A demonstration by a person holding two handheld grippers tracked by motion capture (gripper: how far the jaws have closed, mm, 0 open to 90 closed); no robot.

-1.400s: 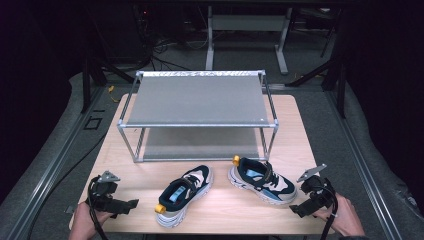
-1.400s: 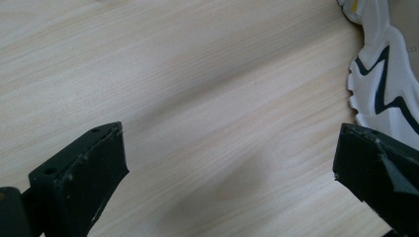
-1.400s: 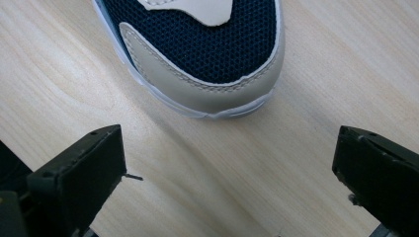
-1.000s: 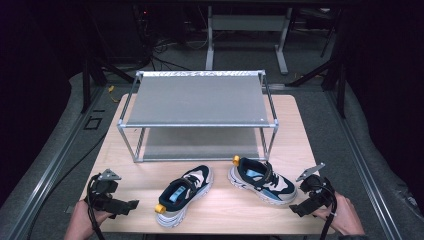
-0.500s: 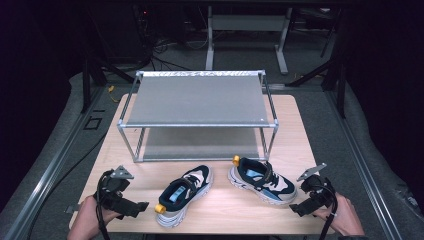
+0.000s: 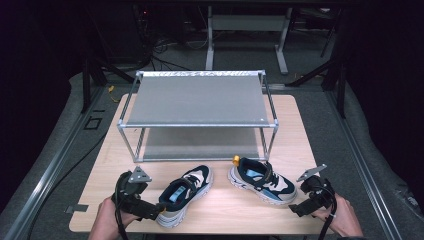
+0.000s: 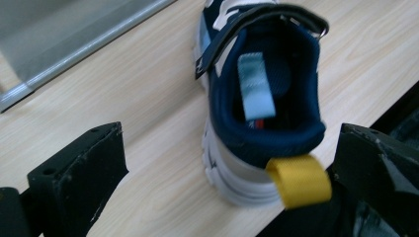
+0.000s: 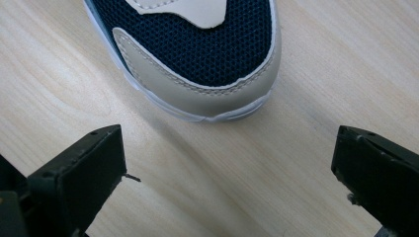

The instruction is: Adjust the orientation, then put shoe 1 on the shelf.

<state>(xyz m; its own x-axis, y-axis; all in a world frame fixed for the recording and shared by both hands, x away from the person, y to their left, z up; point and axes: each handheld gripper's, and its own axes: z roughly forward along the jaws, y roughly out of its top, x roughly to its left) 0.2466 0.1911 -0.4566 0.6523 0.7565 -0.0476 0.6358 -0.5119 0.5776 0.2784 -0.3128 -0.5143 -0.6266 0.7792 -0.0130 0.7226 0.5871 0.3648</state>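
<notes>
Two navy, white and beige sneakers lie on the wooden table (image 6: 220,210) in front of a metal shoe rack (image 6: 197,100). The left shoe (image 6: 184,194) points away to the right, its heel with a yellow pull loop (image 7: 299,180) at the table's front edge. My left gripper (image 6: 150,209) is open right at that heel; in the left gripper view the heel (image 7: 267,143) sits between the wide jaws. The right shoe (image 6: 262,180) has its yellow loop toward the rack. My right gripper (image 6: 300,206) is open just short of its toe (image 8: 207,74).
The rack has a grey upper shelf and a lower shelf (image 6: 200,142) with open room beneath. The table's front edge (image 6: 210,231) lies close behind both grippers. Dark floor, cables and metal stands surround the table.
My left gripper has moved right and forward along the front edge, from the table's left corner up to the left shoe's heel. The right gripper has stayed put.
</notes>
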